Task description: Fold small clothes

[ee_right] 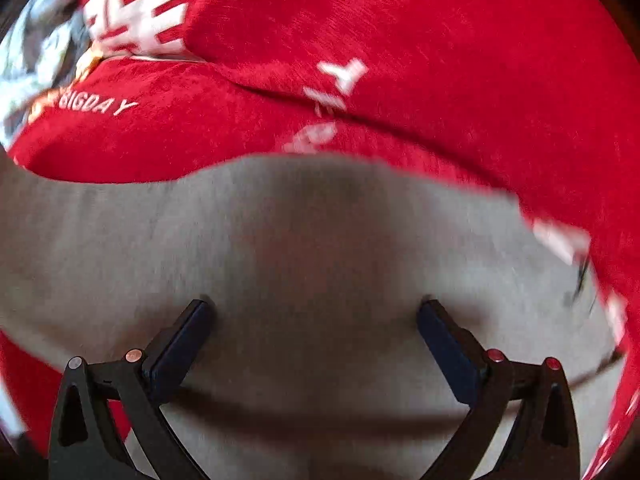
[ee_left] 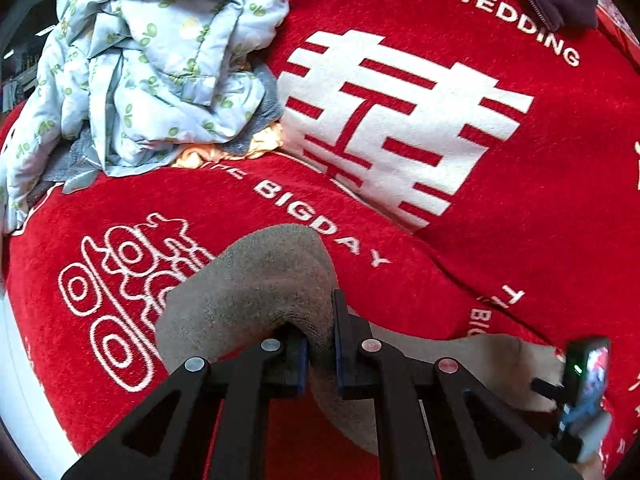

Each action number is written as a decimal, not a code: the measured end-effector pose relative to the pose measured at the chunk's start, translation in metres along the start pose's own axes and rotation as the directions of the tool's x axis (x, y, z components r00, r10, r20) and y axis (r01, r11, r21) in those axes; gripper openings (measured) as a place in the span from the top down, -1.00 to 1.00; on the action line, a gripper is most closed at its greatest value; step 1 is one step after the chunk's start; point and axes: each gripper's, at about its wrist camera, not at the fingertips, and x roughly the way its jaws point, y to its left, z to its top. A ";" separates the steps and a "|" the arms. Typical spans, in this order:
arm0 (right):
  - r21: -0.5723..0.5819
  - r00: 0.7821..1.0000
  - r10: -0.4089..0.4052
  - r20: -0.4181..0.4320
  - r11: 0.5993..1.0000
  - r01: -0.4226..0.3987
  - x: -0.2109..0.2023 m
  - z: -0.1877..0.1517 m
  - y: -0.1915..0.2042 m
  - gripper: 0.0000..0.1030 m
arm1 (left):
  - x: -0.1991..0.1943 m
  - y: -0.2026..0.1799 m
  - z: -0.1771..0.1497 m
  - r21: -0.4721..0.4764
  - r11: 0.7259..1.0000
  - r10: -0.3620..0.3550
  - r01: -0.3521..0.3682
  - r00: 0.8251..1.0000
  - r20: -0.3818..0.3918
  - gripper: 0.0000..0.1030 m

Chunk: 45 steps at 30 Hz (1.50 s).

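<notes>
Jaws of the left gripper [ee_left: 320, 344] are clenched on a raised pinch of the grey garment [ee_left: 256, 280], which tents up into a soft hump above the red blanket [ee_left: 520, 208]; jaws of the right gripper [ee_right: 316, 320] stand spread wide over the same grey garment [ee_right: 280, 248], grasping nothing, though the right wrist view is blurred and I cannot tell whether the tips touch the cloth. The garment lies spread on the blanket close under both grippers, with 1 edge lifted by the left one. Judging by this, the fold on this piece is only just begun: 1 corner or edge is picked up, no crease is laid over yet, and the second grasp is not made. A crumpled heap of clothes [ee_left: 160, 68] sits well apart at the far left, so more pieces seem to wait. The grey cloth looks like a fine, matte knit, limp enough to drape in smooth curves. The blanket is plush and fuzzy, bright red with white lettering and a large white character, and it bulges in rounded ridges. On top of the heap lies pale blue, thin, wrinkled cloth with a small green print, over scraps of grey and yellow.
</notes>
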 end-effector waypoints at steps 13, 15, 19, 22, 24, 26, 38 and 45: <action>0.161 0.968 -0.114 0.222 0.984 0.079 -0.130 -0.098 -0.129 -0.99 | -0.043 -0.135 -0.003 0.184 0.974 -0.132 0.128 0.991 0.008 0.80; 0.230 0.964 -0.152 0.218 0.968 0.100 -0.144 -0.128 -0.164 -0.99 | -0.053 -0.180 -0.017 0.260 0.952 -0.168 0.164 0.986 -0.008 0.80; 0.379 0.965 -0.184 0.189 0.920 0.101 -0.167 -0.199 -0.222 -0.99 | -0.066 -0.282 -0.076 0.468 0.851 -0.221 0.239 0.971 -0.093 0.80; 0.456 0.964 -0.196 0.181 0.885 0.094 -0.176 -0.233 -0.248 -0.99 | -0.060 -0.338 -0.135 0.563 0.763 -0.229 0.317 0.947 -0.224 0.80; 0.502 0.966 -0.198 0.169 0.860 0.089 -0.177 -0.256 -0.265 -0.99 | -0.053 -0.365 -0.173 0.607 0.709 -0.202 0.359 0.928 -0.313 0.80; 0.542 0.969 -0.191 0.156 0.837 0.077 -0.175 -0.274 -0.280 -0.99 | -0.046 -0.387 -0.217 0.668 0.649 -0.138 0.365 0.919 -0.369 0.80; 0.612 0.967 -0.141 0.213 0.791 -0.020 -0.173 -0.300 -0.309 -0.99 | -0.048 -0.400 -0.255 0.704 0.614 -0.058 0.357 0.910 -0.410 0.02; 0.663 0.963 -0.134 0.232 0.747 -0.056 -0.179 -0.319 -0.318 -0.99 | -0.081 -0.420 -0.279 0.789 0.510 -0.129 0.344 0.937 -0.325 -0.98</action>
